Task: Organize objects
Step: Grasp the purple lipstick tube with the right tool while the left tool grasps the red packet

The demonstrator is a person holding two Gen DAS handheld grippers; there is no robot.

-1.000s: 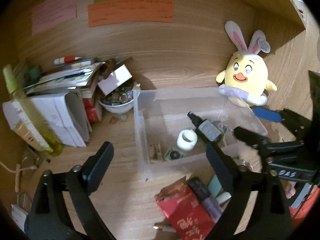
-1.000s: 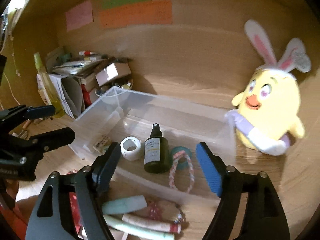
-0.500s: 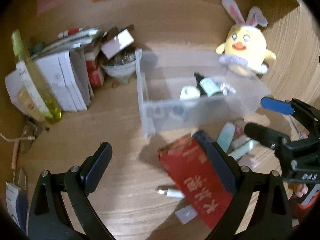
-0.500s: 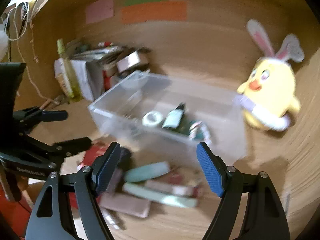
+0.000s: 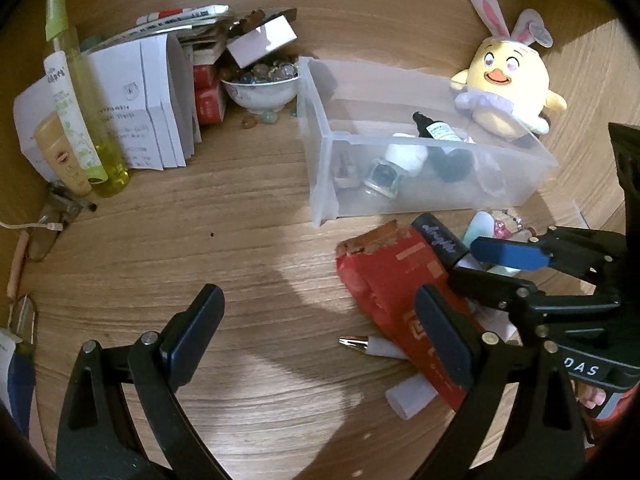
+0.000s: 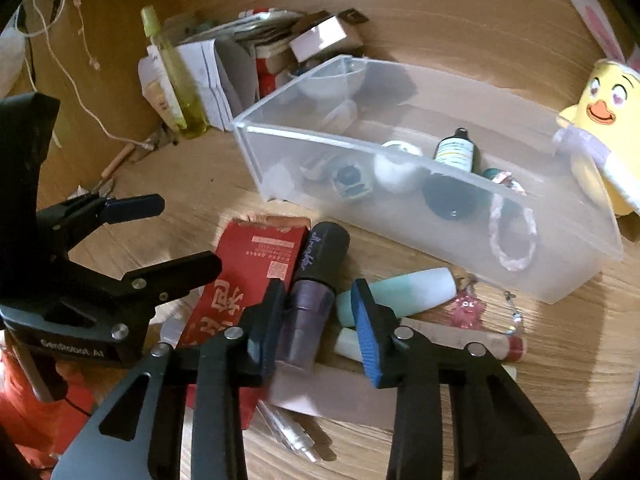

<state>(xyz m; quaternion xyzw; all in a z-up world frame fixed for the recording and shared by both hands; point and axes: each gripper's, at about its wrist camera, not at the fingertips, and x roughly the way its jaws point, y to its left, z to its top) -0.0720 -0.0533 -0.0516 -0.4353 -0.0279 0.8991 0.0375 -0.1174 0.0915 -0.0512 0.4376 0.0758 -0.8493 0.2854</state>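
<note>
two handheld grippers hover over a cluttered wooden surface (image 5: pixel 168 240). the right gripper (image 6: pixel 316 312) points down at a pile of small things in front of a clear plastic bin (image 6: pixel 440 168). its jaws are closing and stand narrow around a dark purple tube (image 6: pixel 316 280) that lies between them; the left finger (image 6: pixel 268 320) sits against the tube's side, while the blue pad of the other finger is just beside it, with a small gap still showing. the tube lies next to a torn red packet (image 6: pixel 248 276), touching it. to the tube's other side lie a pale green and white tube (image 6: pixel 400 290), a pink charm on a chain (image 6: pixel 466 308) and a long pale tube with a red end (image 6: pixel 472 340).

the left gripper (image 5: pixel 316 332) hangs with its jaws wide apart and nothing between them, above bare wood beside the red packet. a white pen with a metal tip (image 5: pixel 368 345) pokes out from under the packet.

inside the bin lie a dark dropper bottle (image 6: pixel 456 152), a white roll of tape (image 6: pixel 394 166), a braided pink loop (image 6: pixel 512 232) and some smaller items. a yellow plush chick with rabbit ears (image 5: pixel 508 80) leans at the bin's far corner. further left stand a bowl of glass beads (image 5: pixel 260 88), folded papers (image 5: pixel 144 100) and a tall yellow-green spray bottle (image 5: pixel 84 100).
</note>
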